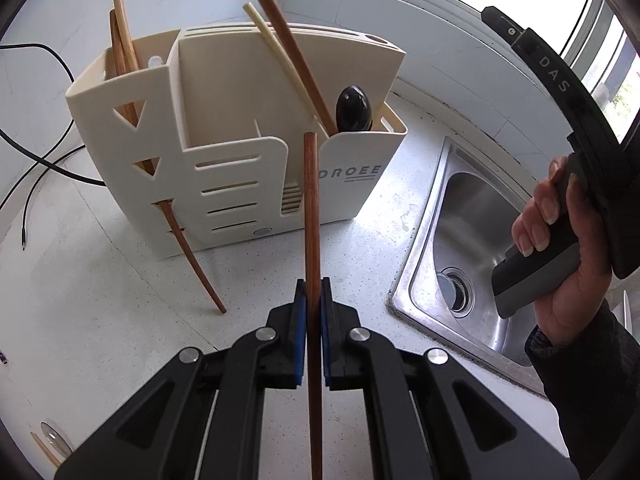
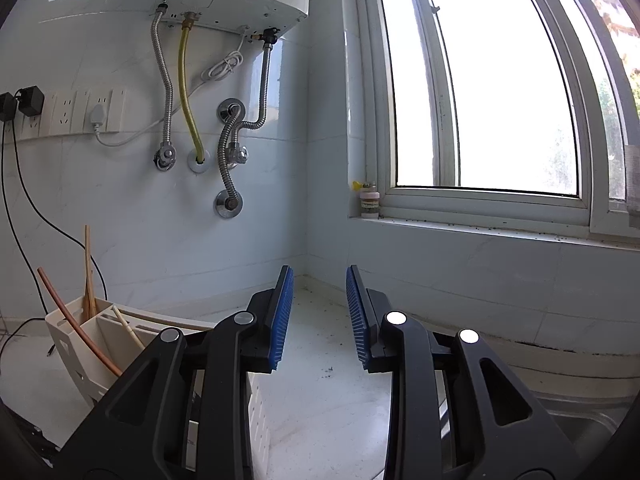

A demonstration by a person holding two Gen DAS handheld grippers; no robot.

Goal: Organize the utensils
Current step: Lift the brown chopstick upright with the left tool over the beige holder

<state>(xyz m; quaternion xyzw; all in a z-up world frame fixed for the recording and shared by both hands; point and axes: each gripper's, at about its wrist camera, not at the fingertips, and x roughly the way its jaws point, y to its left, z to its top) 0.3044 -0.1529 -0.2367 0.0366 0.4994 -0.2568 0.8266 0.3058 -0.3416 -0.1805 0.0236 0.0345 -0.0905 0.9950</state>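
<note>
My left gripper [image 1: 313, 292] is shut on a dark brown wooden chopstick [image 1: 311, 208] that points up towards the cream utensil holder [image 1: 224, 128], its tip just in front of the holder's right compartment. That compartment holds a black spoon [image 1: 354, 109], a brown stick [image 1: 288, 44] and a cream chopstick [image 1: 276, 52]. The left compartment holds wooden sticks [image 1: 120, 44]. Another brown chopstick [image 1: 192, 256] pokes out through the holder's front slot onto the counter. My right gripper [image 2: 319, 312] is open and empty, raised, facing the wall corner; the holder [image 2: 80, 344] is at its lower left.
A steel sink [image 1: 460, 248] lies right of the holder. The person's hand on the right gripper's handle [image 1: 552, 248] is above it. Black cables [image 1: 36, 160] lie at the left. A chopstick tip [image 1: 46, 450] lies at lower left. Water heater pipes [image 2: 188, 92], sockets and a window [image 2: 480, 80] are ahead.
</note>
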